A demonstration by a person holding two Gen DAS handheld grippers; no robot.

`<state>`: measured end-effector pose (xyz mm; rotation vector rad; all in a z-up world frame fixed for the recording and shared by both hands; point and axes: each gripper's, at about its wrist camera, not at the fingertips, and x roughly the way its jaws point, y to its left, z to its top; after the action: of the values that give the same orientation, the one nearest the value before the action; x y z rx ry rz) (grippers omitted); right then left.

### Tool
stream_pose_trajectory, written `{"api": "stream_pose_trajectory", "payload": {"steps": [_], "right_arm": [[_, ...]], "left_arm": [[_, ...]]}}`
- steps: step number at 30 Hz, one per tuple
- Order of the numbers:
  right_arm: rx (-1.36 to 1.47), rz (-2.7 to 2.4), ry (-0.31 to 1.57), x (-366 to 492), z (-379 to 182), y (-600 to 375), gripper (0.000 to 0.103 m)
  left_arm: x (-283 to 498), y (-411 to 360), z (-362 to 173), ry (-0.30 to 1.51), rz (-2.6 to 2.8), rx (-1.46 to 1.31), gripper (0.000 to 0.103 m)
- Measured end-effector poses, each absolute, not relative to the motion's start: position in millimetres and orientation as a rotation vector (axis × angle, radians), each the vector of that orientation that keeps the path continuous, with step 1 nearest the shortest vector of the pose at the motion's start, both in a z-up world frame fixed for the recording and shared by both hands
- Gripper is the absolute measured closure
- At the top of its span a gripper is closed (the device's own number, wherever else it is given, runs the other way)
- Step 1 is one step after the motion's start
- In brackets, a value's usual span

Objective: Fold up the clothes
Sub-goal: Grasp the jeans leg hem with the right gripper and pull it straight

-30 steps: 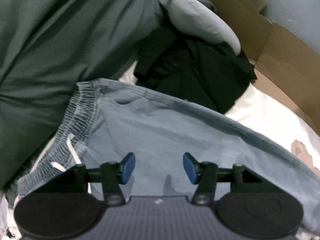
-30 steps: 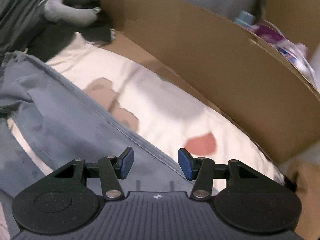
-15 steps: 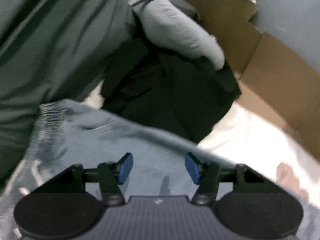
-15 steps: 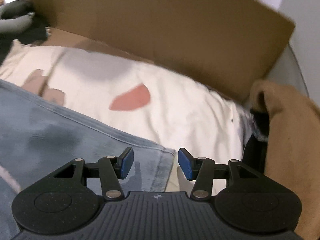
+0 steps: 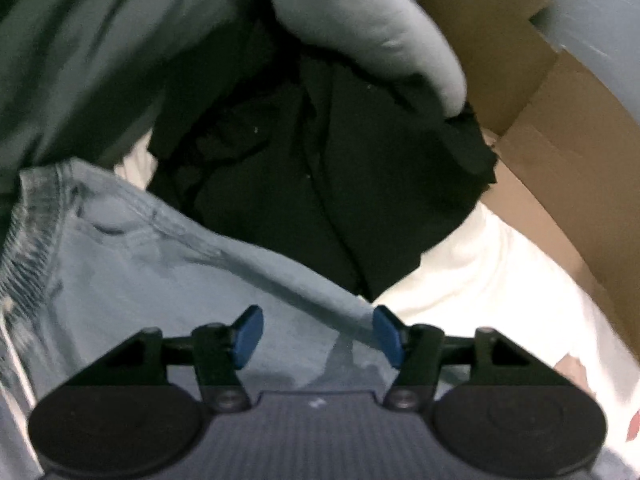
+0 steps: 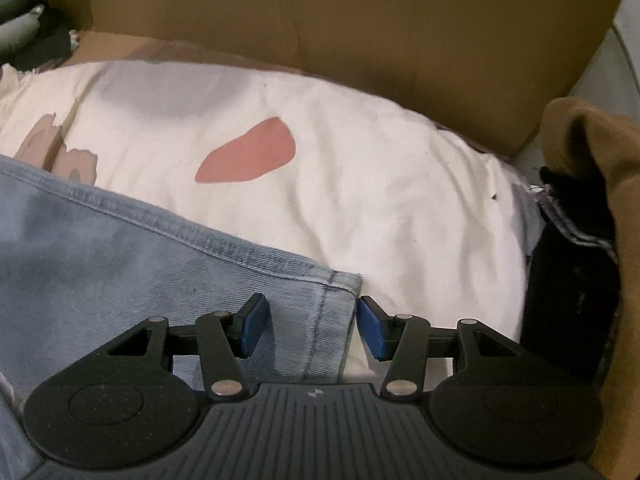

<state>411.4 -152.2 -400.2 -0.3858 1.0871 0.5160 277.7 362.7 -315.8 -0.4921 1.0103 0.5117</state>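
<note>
Both grippers stood poised over a pair of light blue denim trousers [image 6: 120,260], so the step in hand was judged to be taking hold of two points before a fold. The right gripper [image 6: 314,326] had its jaws apart, the stitched hem corner [image 6: 336,300] lying between the pads but not pinched. The left gripper [image 5: 316,334], whose jaws had just been opening wider, straddled a long seamed edge near the gathered elastic waistband [image 5: 28,240], the soft, washed-out cloth under the pads unclamped. The next move probably called for lowering and closing on hem and edge together. Beyond the jaws lay a cream sheet [image 6: 360,160] with a salmon patch, a crumpled black garment [image 5: 320,168], a padded grey sleeve [image 5: 372,24], and farthest off stiff brown cardboard [image 6: 360,20].
</note>
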Motion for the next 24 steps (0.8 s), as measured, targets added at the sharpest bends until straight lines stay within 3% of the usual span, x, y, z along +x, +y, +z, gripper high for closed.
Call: {"api": "stream_pose_trajectory", "payload": {"steps": [4,5,7,8,11,24], "right_arm": [[-0.329,0.518,1.101,415.7,-402.8,-155.8,0.045],[-0.329,0.525,1.096,415.1,-402.6,-155.6,0.05],[-0.332,0.539,1.086,413.4,-401.3,-155.1,0.065],[-0.337,0.545,1.077,411.3,-398.3,-154.6,0.077],[-0.363,0.561,1.03,404.9,-387.1,-151.9,0.084],[-0.355,0.497,0.84,435.2,-347.7,-124.4,0.084]], "left_arm": [[281.9,372.9,-327.4,0.996,0.517,-0.588,0.04],[282.6,376.2,-330.8,0.993,0.513,-0.619,0.042],[283.7,383.8,-337.8,0.998,0.519,-0.686,0.07],[283.9,388.0,-340.2,1.002,0.531,-0.718,0.087],[282.8,394.4,-338.3,0.978,0.533,-0.759,0.09],[299.4,402.2,-320.6,0.922,0.584,-0.763,0.093]]}}
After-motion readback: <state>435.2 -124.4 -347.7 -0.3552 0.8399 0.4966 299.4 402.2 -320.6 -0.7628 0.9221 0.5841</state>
